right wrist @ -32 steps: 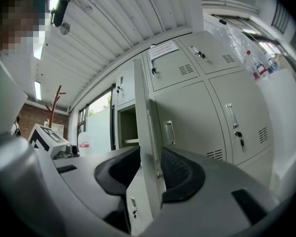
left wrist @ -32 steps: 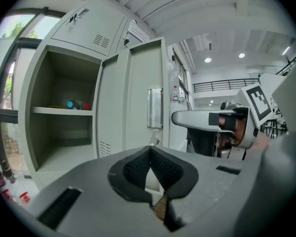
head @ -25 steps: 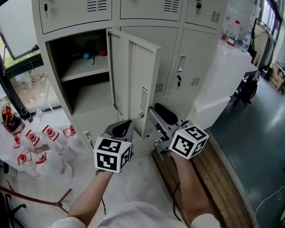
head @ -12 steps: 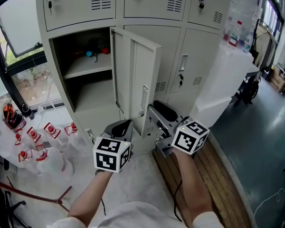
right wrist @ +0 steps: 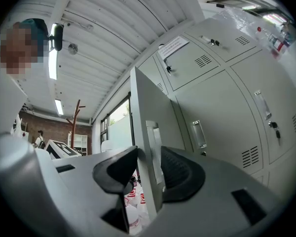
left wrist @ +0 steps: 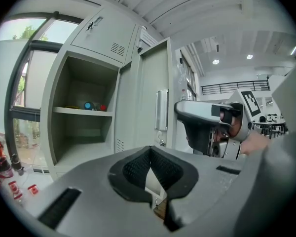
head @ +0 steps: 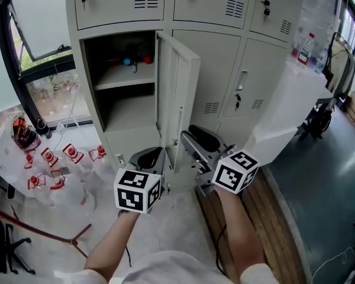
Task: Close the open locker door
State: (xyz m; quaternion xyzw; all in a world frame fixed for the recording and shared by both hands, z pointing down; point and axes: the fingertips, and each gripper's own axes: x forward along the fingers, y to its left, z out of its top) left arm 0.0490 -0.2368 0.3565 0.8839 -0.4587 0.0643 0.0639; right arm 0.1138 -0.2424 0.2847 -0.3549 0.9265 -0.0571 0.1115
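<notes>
At 12 o'clock in head view: grey locker bank [head: 225, 52], one lower door [head: 178, 93] swung out approx. square to the front, free edge toward camera, hinged on the right side of its compartment [head: 121, 117]. Door not closed. Compartment sits at 11 o'clock of the door edge and has one shelf [head: 123, 81]. Blue and red items [head: 136, 60] lie at shelf back, too small to ID. R gripper [head: 196, 144] is at 5 o'clock of the door's free edge, low on the door. In right gripper view its jaws stand apart and straddle that edge, one pad each side, w/ the door's vertical handle [right wrist: 153, 147] on the right-hand pad's side. Jaws have just been opening; door edge is between them, no squeeze evident. L gripper [head: 149, 157] is at 7 o'clock of the door edge, just beside R gripper, on the compartment side. In left gripper view its jaws meet at the tips w/ nothing between; door at 12 o'clock, compartment at 10 o'clock, R gripper at 3 o'clock. Floor: clear plastic items [head: 53, 164] w/ red caps or labels at 9 o'clock of L gripper, below the window [head: 41, 22]. Wooden strip [head: 266, 212] runs at 4 o'clock, beside the right forearm.
</notes>
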